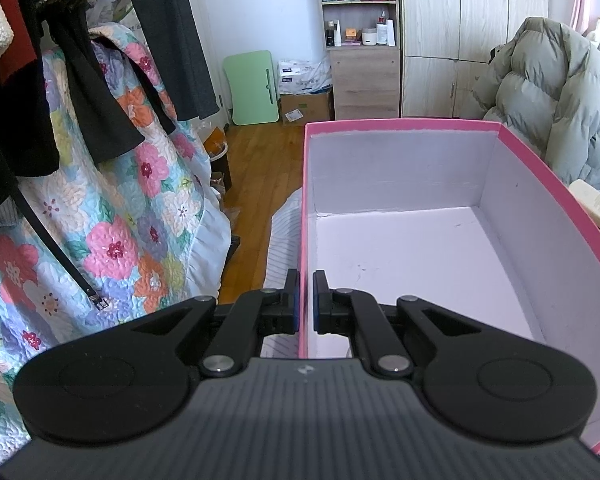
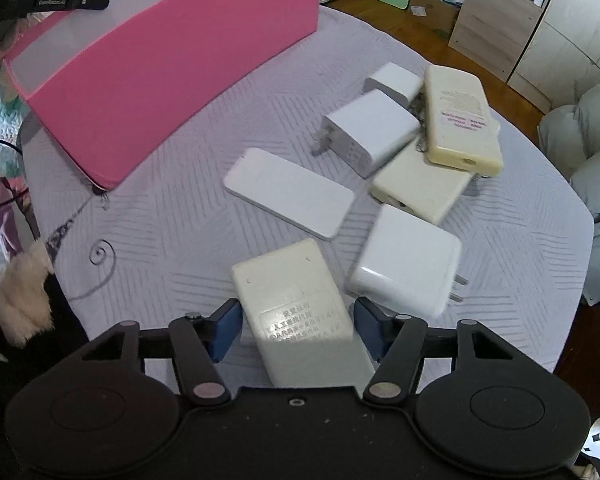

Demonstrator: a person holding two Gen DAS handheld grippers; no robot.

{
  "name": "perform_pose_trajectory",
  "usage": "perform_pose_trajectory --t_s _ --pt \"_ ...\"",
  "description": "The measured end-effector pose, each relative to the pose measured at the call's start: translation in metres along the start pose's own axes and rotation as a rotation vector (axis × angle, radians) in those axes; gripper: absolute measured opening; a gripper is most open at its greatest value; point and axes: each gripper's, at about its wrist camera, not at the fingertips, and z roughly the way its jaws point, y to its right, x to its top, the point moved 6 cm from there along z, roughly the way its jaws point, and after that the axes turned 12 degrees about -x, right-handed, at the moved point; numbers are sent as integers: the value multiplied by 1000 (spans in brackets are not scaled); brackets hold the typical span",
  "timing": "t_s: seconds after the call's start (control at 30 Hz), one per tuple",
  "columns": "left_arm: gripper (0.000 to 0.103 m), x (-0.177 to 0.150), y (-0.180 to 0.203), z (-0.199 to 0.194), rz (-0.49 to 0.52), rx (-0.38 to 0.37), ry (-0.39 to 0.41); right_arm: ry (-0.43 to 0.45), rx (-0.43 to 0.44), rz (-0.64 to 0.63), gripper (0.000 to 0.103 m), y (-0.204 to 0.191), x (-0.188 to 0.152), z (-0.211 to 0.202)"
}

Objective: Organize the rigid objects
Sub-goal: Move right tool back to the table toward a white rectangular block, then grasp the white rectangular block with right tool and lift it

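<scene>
My left gripper [image 1: 306, 300] is shut on the left wall of the pink box [image 1: 305, 200], one pad outside and one inside; the box's white inside holds nothing. In the right wrist view the pink box [image 2: 172, 60] stands at the upper left of the table. My right gripper [image 2: 298, 326] is open, its blue pads on either side of a cream adapter block [image 2: 296, 312] lying on the cloth, with small gaps. Beyond it lie a white plug charger [image 2: 408, 260], a flat white slab [image 2: 288, 192], a cream adapter [image 2: 420, 184], a cream remote [image 2: 458, 116] and two white chargers [image 2: 372, 132].
The round table has a pale lilac quilted cloth [image 2: 160, 220]. A floral quilt and hanging clothes [image 1: 112, 184] are left of the box. A grey puffer coat [image 1: 552, 92] hangs at right. Shelves and wardrobe [image 1: 360, 40] stand across the wooden floor.
</scene>
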Motion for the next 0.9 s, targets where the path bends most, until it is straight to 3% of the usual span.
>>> perform_pose_trajectory --t_s 0.13,0.2,0.33,0.43,0.63,0.9 --pt "5 1 0 0 0 -1 0 7 39 -35 66 -19 4 -2" --pt "5 1 0 0 -4 -5 1 13 11 -89 64 -28 8 3" --pt "5 1 -1 0 -8 -6 3 28 46 -91 63 -30 18 6" --pt "5 2 -2 -1 -11 -10 5 49 12 -76 60 -29 23 2" --pt "5 2 -2 -2 -12 -11 7 204 -16 24 59 -19 42 -45" --pt "5 2 -2 -2 -8 -8 8 335 -51 73 59 -13 63 -95"
